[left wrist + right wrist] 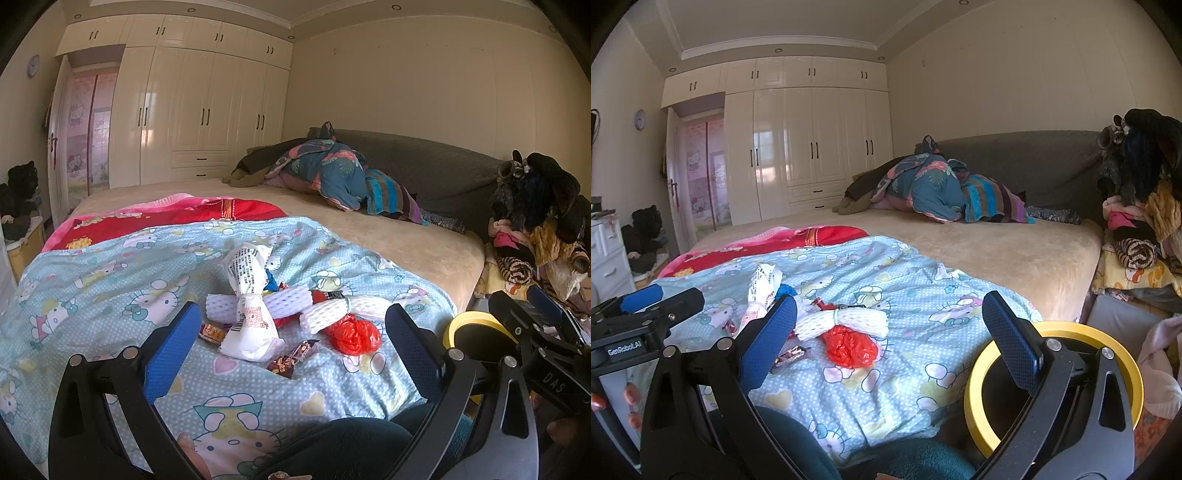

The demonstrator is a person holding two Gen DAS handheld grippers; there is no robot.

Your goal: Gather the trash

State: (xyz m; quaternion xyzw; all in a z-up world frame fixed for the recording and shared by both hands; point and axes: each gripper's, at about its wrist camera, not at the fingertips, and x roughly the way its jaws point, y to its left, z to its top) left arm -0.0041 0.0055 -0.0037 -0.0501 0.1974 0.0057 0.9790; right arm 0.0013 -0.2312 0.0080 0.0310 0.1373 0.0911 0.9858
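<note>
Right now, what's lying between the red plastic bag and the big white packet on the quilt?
In the left wrist view, white foam net sleeves lie between the red plastic bag and the white packet, with a brown candy wrapper nearer the camera.

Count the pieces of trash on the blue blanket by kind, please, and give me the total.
White paper bag: 1
White foam nets: 2
Red plastic bag: 1
Candy wrappers: 2 clearly seen
Total: 6. Some small blue and red scraps lie behind the paper bag; I cannot tell what they are.
</note>
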